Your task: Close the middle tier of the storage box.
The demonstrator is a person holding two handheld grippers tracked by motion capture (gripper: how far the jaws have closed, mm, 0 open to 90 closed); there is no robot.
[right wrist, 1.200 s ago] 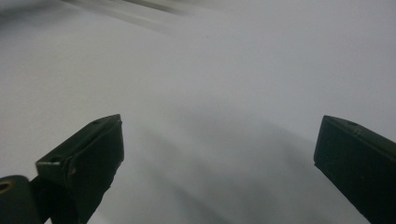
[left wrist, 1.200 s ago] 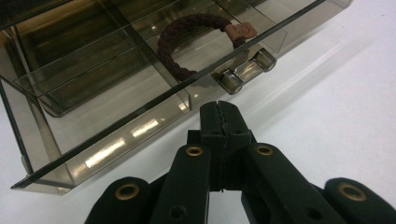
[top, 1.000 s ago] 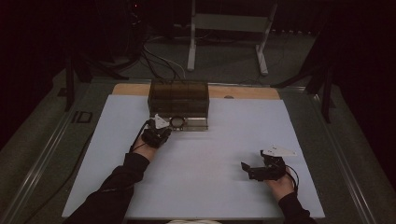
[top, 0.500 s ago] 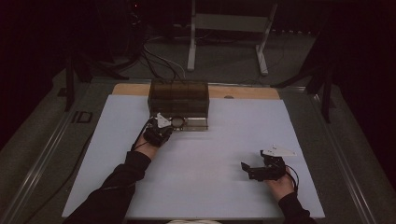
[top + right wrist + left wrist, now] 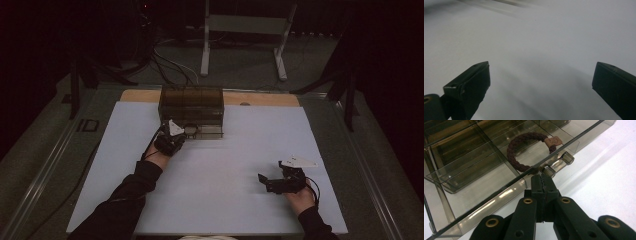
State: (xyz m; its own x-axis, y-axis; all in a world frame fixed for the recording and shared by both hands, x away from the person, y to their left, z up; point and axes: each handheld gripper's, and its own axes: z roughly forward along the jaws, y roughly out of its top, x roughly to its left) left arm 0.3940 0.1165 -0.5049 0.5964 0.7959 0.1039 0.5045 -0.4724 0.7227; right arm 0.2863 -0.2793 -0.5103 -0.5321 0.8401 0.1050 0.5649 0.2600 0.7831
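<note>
A smoky clear organiser box (image 5: 192,102) stands at the far middle of the white table top (image 5: 225,165). Its low drawer (image 5: 486,182) is pulled out towards me. Inside lies a dark brown braided band (image 5: 515,152) with a tan tag (image 5: 552,141). My left gripper (image 5: 541,176) is shut, its tips against the drawer's front lip beside the clear handle (image 5: 560,162); nothing shows between the jaws. From above, that left gripper (image 5: 175,135) sits at the drawer's left front corner. My right gripper (image 5: 264,181) rests low at the near right, open and empty (image 5: 541,85).
A wooden strip (image 5: 260,98) runs along the table's far edge behind the box. Beyond it are a metal stand (image 5: 245,40) and cables (image 5: 170,65) on the floor. A dark frame post (image 5: 350,95) stands off the right edge.
</note>
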